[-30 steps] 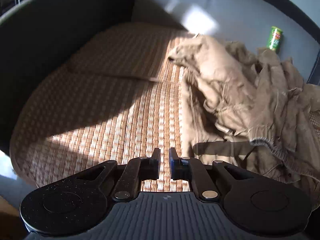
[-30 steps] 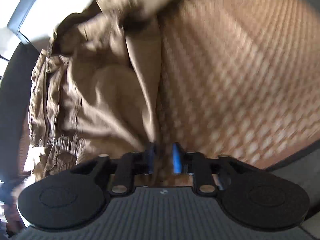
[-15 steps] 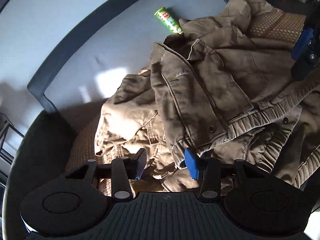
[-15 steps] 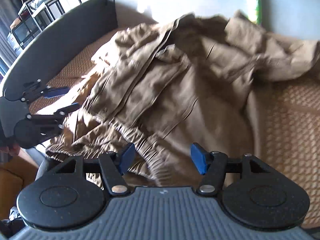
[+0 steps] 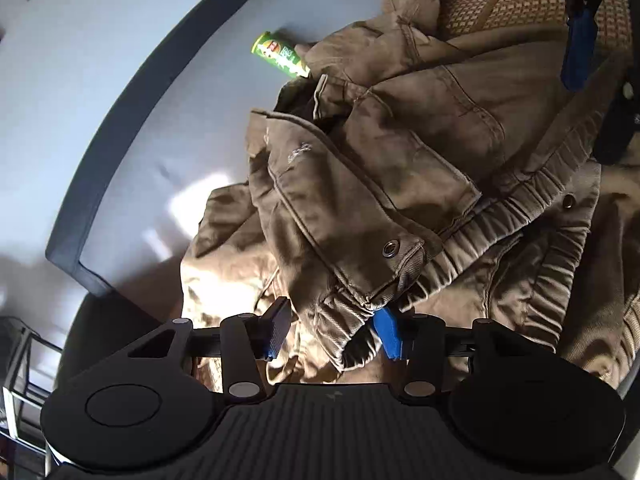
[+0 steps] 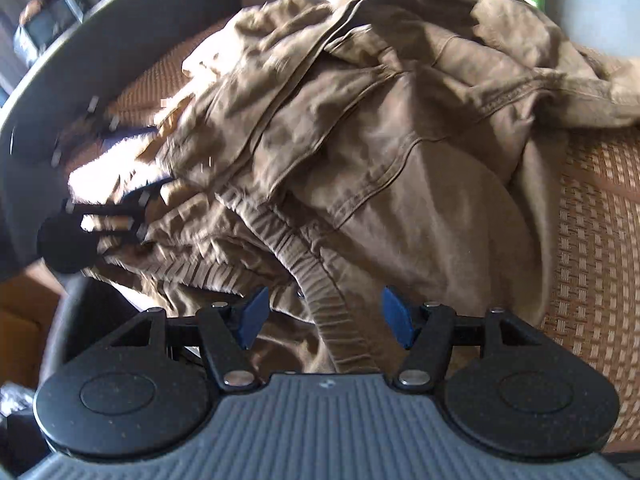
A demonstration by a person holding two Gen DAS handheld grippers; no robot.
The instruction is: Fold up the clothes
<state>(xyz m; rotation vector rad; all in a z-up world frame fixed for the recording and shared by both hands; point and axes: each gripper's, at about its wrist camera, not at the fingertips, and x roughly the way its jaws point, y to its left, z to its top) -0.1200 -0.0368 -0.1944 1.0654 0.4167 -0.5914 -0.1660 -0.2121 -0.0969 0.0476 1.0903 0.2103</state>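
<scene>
Jacket (image 5: 400,152), a tan, soft, probably hefty heap on the woven mat (image 6: 592,208) just near a green can (image 5: 280,56), looks best gripped by its ribbed hem (image 6: 320,288), which the closing left gripper (image 5: 334,334) and spread right gripper (image 6: 324,316) straddle unpinched.

Jacket (image 5: 400,168): lies crumpled on the woven mat (image 6: 596,216) of a couch, its back panel (image 5: 132,92) behind. Can (image 5: 280,54): on its side beyond the jacket, touching its far edge. Mat: bare to the right of the jacket in the right wrist view.
</scene>
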